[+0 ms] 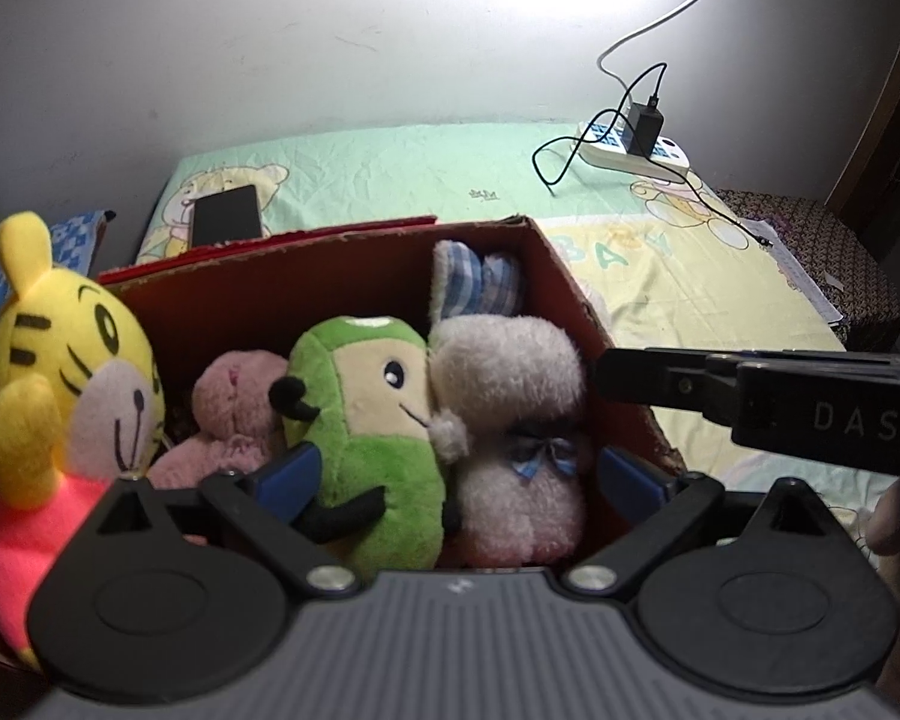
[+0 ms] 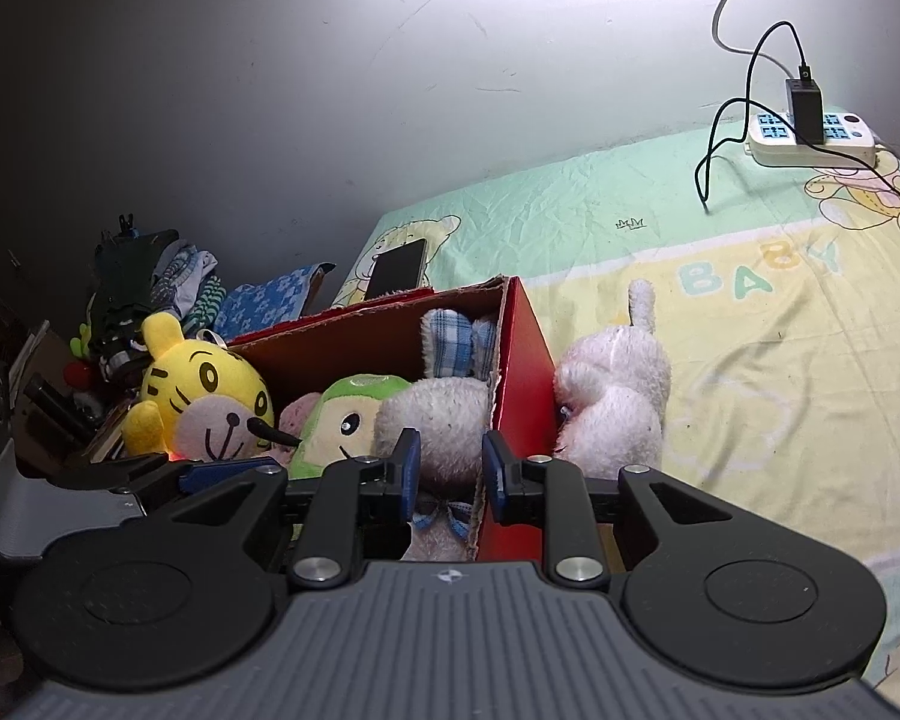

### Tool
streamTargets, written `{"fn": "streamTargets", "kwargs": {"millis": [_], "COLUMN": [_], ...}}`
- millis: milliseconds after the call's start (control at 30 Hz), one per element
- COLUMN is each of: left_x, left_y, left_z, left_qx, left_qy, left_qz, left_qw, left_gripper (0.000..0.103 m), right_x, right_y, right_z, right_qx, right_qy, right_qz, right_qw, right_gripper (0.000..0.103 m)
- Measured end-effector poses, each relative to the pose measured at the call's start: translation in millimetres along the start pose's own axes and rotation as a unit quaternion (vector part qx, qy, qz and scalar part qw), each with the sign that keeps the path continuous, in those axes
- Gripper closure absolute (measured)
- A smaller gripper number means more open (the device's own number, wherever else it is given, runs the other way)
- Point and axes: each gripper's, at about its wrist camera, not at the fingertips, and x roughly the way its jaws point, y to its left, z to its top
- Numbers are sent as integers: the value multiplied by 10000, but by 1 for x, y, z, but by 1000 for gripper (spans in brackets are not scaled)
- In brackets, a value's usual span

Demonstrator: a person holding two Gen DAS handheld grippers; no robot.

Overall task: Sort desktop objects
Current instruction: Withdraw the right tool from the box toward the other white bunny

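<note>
Blue-padded fingers of the left gripper (image 1: 459,474) stand wide apart over the red cardboard box (image 1: 555,264), bracketing the green plush (image 1: 369,426) and the white plush rabbit (image 1: 513,420) without pressing them. At nine o'clock sits a yellow tiger plush (image 1: 60,360); a pink plush (image 1: 234,414) lies behind.

From the right wrist, the right gripper (image 2: 450,468) has a narrow gap between its pads, gripping nothing, above the box wall. Another white plush (image 2: 615,396) lies on the bedsheet (image 2: 750,330) at two o'clock, outside the box.
</note>
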Motion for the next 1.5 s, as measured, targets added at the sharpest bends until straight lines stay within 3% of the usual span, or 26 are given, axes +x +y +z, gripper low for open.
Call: {"fn": "streamTargets", "kwargs": {"millis": [700, 967, 1133, 1500], "left_x": [5, 13, 19, 18], "left_y": [-3, 0, 4, -4], "left_z": [-8, -13, -17, -15], "left_qx": [-26, -184, -359, -661], "left_qy": [117, 387, 536, 565], "left_qz": [447, 493, 469, 882], "left_qw": [9989, 9979, 9968, 9923], "left_gripper": [2, 2, 3, 3], "right_x": [-8, -7, -5, -6], "right_y": [-2, -1, -4, -16], "right_z": [-19, -26, -29, -18], "right_qx": [241, 210, 230, 57], "right_qy": [-157, -275, -228, -108], "right_qz": [-211, -293, -229, 155], "right_qw": [9994, 9990, 9992, 9998], "right_gripper": [78, 78, 78, 78]}}
